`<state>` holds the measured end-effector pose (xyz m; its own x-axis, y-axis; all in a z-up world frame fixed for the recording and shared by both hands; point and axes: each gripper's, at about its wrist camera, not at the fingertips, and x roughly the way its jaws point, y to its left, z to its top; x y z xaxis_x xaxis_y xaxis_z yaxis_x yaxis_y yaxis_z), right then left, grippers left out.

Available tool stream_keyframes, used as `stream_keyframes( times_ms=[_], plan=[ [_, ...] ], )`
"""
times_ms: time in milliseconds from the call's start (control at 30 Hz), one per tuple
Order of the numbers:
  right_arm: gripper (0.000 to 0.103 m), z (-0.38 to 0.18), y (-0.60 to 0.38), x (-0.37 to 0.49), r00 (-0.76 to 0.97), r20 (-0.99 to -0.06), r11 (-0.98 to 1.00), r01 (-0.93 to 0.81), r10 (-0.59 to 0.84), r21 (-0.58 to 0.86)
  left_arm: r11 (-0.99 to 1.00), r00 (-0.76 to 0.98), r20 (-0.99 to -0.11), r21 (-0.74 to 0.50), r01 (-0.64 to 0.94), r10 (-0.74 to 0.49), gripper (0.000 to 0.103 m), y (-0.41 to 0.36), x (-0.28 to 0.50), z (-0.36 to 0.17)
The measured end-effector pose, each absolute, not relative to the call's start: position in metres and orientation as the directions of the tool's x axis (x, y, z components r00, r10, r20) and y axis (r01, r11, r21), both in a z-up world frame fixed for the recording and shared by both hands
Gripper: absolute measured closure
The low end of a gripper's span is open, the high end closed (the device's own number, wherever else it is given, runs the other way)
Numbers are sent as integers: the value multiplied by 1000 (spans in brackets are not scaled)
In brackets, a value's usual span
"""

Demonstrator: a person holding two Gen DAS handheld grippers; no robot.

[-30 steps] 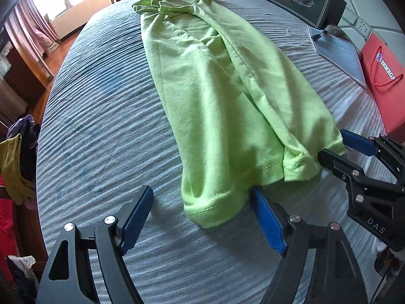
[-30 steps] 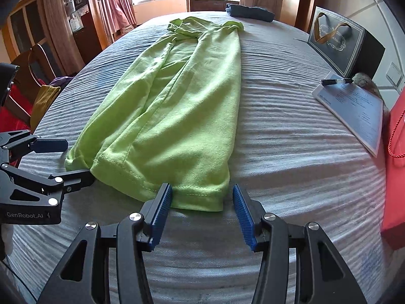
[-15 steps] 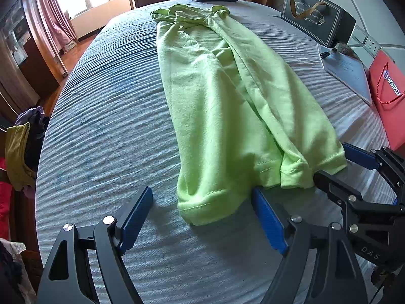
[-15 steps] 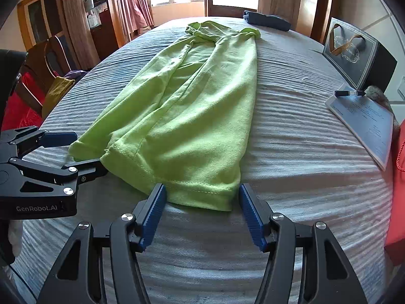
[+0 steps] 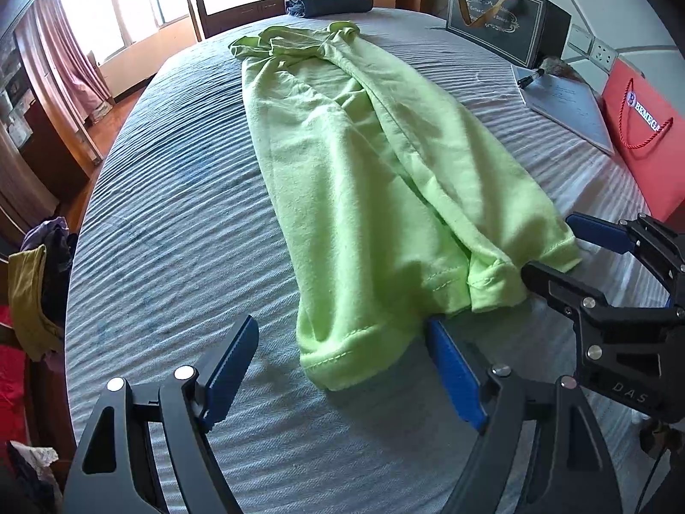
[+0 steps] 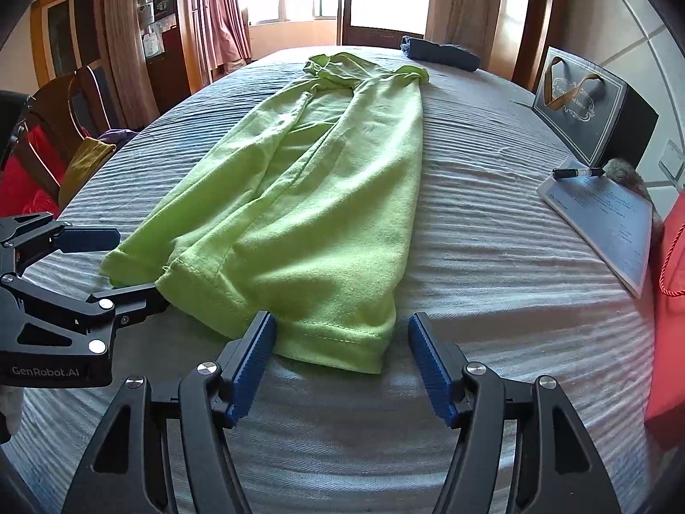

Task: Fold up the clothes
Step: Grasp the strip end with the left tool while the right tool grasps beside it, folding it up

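A lime green garment lies lengthwise on the striped grey bed, folded into a long strip, also in the right wrist view. My left gripper is open, its blue pads either side of the near left hem corner. My right gripper is open, astride the near right hem corner. Each gripper shows in the other's view: the right one and the left one, both open at the hem.
A dark gift bag, a paper pad with a pen and a red bag sit along the bed's right side. A folded dark garment lies at the far end. Clothes hang on a chair to the left.
Both grippers have edged a little forward toward the hem and tilted up slightly, showing more of the room. The garment has not moved. Both stay open.
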<state>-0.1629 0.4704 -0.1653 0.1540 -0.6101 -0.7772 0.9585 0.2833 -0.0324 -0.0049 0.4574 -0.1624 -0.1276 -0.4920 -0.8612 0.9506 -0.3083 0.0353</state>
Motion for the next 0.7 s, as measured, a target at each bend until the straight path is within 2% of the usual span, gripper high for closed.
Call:
stream_keyframes(
  times_ms=[67,133,167,233,267,333,367,500,700],
  plan=[
    [49,-166,471,-162,166,-777,284,959,-608,-17,-339,-153,-862,23,941,-484,27,457,-5,-162],
    [54,-166,471,-162,175,-777,281,960,-604,-2,-383,-190,-861,6,924,-473,38,458,-7,-161],
    [54,-166,471,-162,177,-779,276,961,-602,5,-400,-202,-862,1,917,-465,48,458,-8,-160],
    [57,-166,469,-162,177,-784,270,963,-595,13,-426,-221,-865,-9,905,-451,53,458,-10,-159],
    [62,-165,468,-162,180,-787,267,963,-590,20,-440,-230,-865,-12,898,-446,57,457,-10,-158],
    [71,-163,466,-162,184,-792,258,965,-583,34,-473,-254,-866,-23,881,-432,84,453,-11,-157],
    [78,-162,466,-162,182,-792,250,967,-582,39,-491,-266,-870,-32,871,-416,94,451,-11,-156],
    [92,-153,463,-161,171,-791,216,975,-587,50,-528,-295,-864,-40,848,-409,96,448,-8,-148],
    [94,-115,461,-153,145,-736,175,984,-661,37,-568,-341,-815,-17,823,-468,96,441,2,-110]
  ],
)
